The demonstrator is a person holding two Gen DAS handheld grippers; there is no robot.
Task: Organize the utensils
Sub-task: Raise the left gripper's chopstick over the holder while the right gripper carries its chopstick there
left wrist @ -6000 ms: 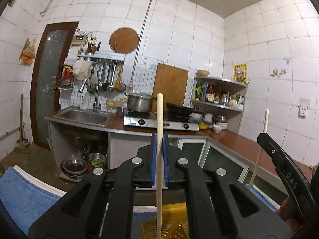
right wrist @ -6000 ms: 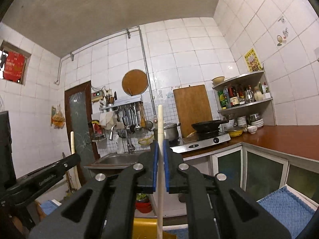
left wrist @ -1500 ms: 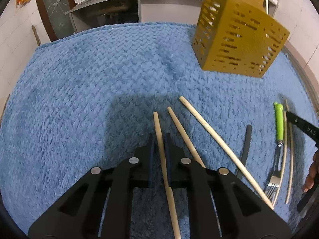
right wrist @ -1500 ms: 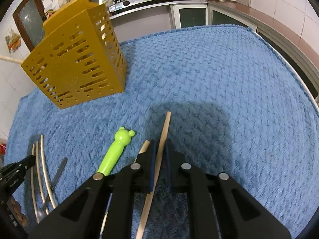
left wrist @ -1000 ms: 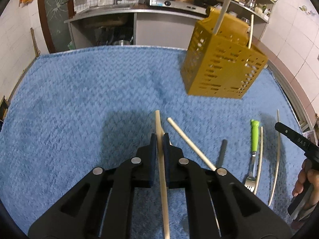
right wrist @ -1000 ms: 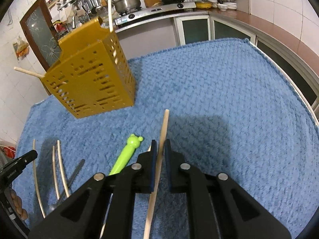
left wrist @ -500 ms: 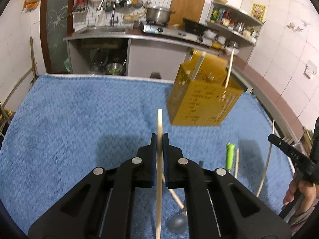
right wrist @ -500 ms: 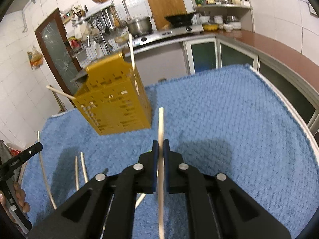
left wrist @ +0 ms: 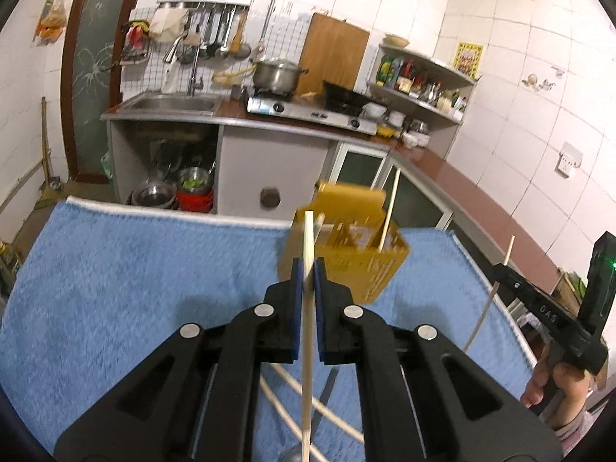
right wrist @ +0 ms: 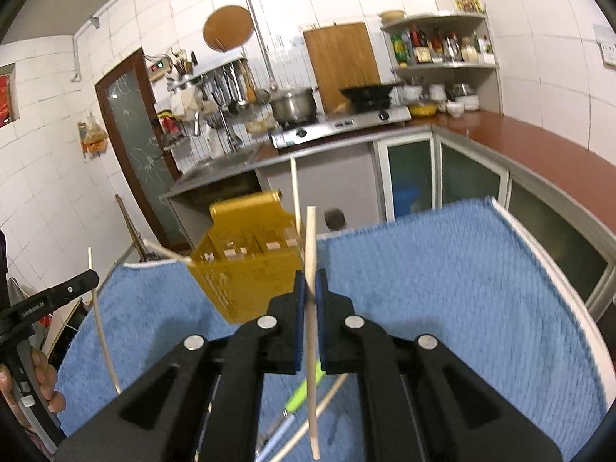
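My left gripper [left wrist: 308,269] is shut on a wooden chopstick [left wrist: 306,385], held upright above the blue towel [left wrist: 115,288]. Just behind its tips stands the yellow perforated basket [left wrist: 358,265] with a chopstick [left wrist: 388,208] standing in it. My right gripper [right wrist: 310,285] is shut on another chopstick [right wrist: 311,238], also raised, with the basket [right wrist: 246,277] to its left. Each gripper shows at the edge of the other's view, a thin chopstick in it. Below lie a green-handled fork [right wrist: 302,394] and loose chopsticks [left wrist: 327,412].
A kitchen counter with sink [left wrist: 173,104] and stove [left wrist: 308,109] runs beyond the towel's far edge [left wrist: 173,211]. A brown worktop [right wrist: 558,161] lines the right wall. A person's hand [left wrist: 554,389] grips the right tool. A dark utensil handle [left wrist: 327,385] lies under my left fingers.
Both grippers have risen off the towel and tipped upward, each carrying its chopstick. The basket has slid down in both views to just behind the fingertips.
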